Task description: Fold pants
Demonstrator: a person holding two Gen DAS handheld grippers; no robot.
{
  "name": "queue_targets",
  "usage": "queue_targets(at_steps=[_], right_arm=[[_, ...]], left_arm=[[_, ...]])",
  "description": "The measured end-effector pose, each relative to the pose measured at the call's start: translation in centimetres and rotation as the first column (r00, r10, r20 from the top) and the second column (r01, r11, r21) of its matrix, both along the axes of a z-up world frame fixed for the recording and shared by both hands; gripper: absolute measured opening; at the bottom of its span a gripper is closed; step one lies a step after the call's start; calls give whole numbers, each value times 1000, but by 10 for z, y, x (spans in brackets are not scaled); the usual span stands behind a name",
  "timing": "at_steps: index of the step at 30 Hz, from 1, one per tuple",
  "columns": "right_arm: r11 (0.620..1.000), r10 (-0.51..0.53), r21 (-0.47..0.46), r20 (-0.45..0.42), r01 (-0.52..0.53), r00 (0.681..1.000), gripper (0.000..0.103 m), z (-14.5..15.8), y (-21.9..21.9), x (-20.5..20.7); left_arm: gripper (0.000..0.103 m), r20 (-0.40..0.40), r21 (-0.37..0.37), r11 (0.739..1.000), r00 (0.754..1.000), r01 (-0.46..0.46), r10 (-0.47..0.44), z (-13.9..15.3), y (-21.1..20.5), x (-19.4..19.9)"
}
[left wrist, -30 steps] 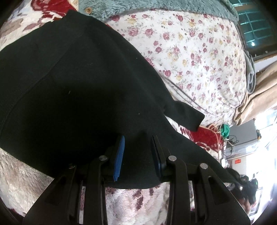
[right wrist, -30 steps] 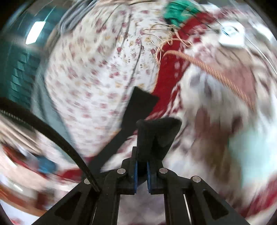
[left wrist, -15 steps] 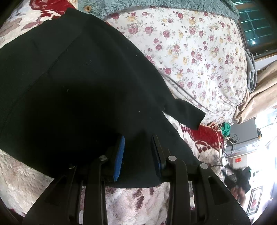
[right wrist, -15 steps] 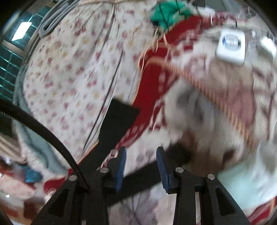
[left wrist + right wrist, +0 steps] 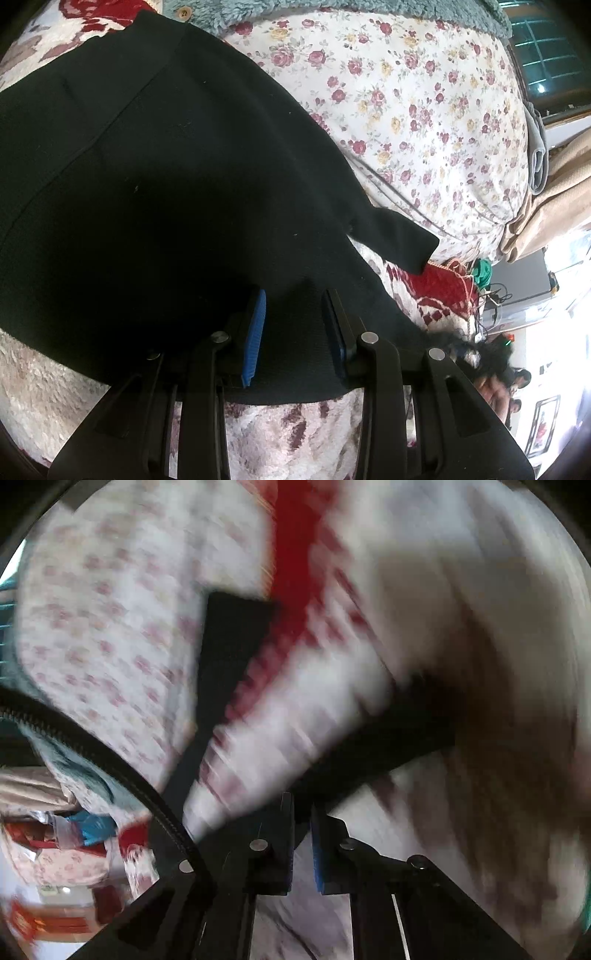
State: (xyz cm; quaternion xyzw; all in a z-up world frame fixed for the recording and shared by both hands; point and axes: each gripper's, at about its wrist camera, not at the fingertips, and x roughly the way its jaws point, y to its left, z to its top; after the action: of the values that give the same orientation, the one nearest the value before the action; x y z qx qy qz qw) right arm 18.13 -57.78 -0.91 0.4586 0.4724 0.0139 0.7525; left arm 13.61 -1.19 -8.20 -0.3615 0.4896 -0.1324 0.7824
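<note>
Black pants [image 5: 184, 184] lie spread on the bed, and one leg end [image 5: 402, 240] pokes out to the right. My left gripper [image 5: 295, 306] rests at their near edge. Its blue pads [image 5: 255, 336] stand apart, with flat black cloth under and between them. The right wrist view is badly blurred. There my right gripper [image 5: 302, 805] is shut, and a black pant leg [image 5: 388, 738] runs from the right into its fingertips. The other leg [image 5: 229, 638] stretches away up the middle.
A white sheet with small roses [image 5: 406, 92] covers the far side of the bed, under a teal fleece [image 5: 332, 11]. A plush red-and-white blanket [image 5: 55, 387] lies beneath the pants. Beige curtains [image 5: 554, 177] hang at the right. A black cable [image 5: 110, 760] crosses the right view's left side.
My right gripper let go of a fold of black cloth, opened, dropped toward the bed and shut again at a pant leg. The left gripper and the pants under it stayed still.
</note>
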Motion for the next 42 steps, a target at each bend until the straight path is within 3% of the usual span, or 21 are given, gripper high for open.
queue_targets(at_steps=[2, 5, 7, 9, 10, 12, 14, 16, 19, 21, 23, 26, 28, 30, 31, 34, 39, 40, 42], right_arm=[[998, -35, -51, 98, 40, 995, 6, 15, -2, 19], [986, -55, -150, 133, 75, 990, 7, 13, -4, 50], [966, -58, -251, 44, 67, 997, 11, 0, 1, 62], [966, -52, -254, 5, 51, 999, 12, -5, 5, 55], [981, -35, -188, 22, 38, 999, 15, -4, 12, 45], [999, -7, -33, 48, 8, 999, 31, -4, 24, 25], [991, 22, 131, 91, -34, 996, 55, 3, 55, -5], [975, 74, 197, 126, -98, 989, 63, 9, 89, -30], [911, 211, 329, 151, -251, 966, 66, -1, 158, -57], [837, 263, 460, 134, -296, 955, 66, -25, 197, -67], [795, 261, 546, 88, -265, 961, 66, -55, 224, -68], [789, 210, 588, 10, -176, 978, 67, -90, 249, -62], [795, 226, 578, 3, -186, 974, 67, -100, 268, -51], [842, 243, 489, 33, -228, 969, 72, -89, 282, -49], [853, 234, 470, 46, -228, 971, 79, -85, 287, -44], [904, 224, 361, 51, -227, 973, 81, -77, 303, -41], [950, 266, 173, -1, -262, 964, 91, -59, 326, -28], [948, 272, 176, -5, -266, 962, 91, -58, 331, -25], [922, 280, 271, 31, -277, 960, 84, -62, 336, -14]], left_arm=[[31, 0, -2, 1000, 1000, -3, 3, 0, -1, 2], [31, 5, -5, 1000, 1000, -5, 5, -1, -1, 2], [31, 7, -6, 1000, 1000, -9, 9, -1, 0, 1], [31, 5, 0, 1000, 1000, -13, 13, -1, -1, 1], [31, 5, 1, 1000, 1000, -14, 14, -1, -2, 1], [31, 8, -3, 1000, 1000, -15, 15, 0, -1, 1], [31, 19, -18, 1000, 1000, -17, 17, 3, 1, -4], [31, 43, -60, 998, 999, 1, 2, 12, 3, -14], [33, 103, -145, 989, 995, 28, -13, 24, 6, -43], [39, 118, -178, 984, 993, 23, -2, 23, 8, -67], [39, 117, -182, 983, 992, -21, 43, 19, 15, -86], [40, 100, -158, 981, 987, -110, 127, 15, 27, -98], [41, 97, -150, 981, 986, -120, 136, 13, 27, -96], [41, 88, -149, 979, 985, -136, 150, 9, 22, -90], [41, 66, -176, 975, 987, -136, 149, 2, 20, -84], [41, -90, -276, 944, 983, -180, 161, -29, 21, -65], [41, -96, -343, 913, 975, -223, 202, -30, 30, -55], [41, -102, -350, 907, 972, -234, 211, -31, 32, -54], [41, -98, -355, 904, 971, -239, 219, -30, 33, -52]])
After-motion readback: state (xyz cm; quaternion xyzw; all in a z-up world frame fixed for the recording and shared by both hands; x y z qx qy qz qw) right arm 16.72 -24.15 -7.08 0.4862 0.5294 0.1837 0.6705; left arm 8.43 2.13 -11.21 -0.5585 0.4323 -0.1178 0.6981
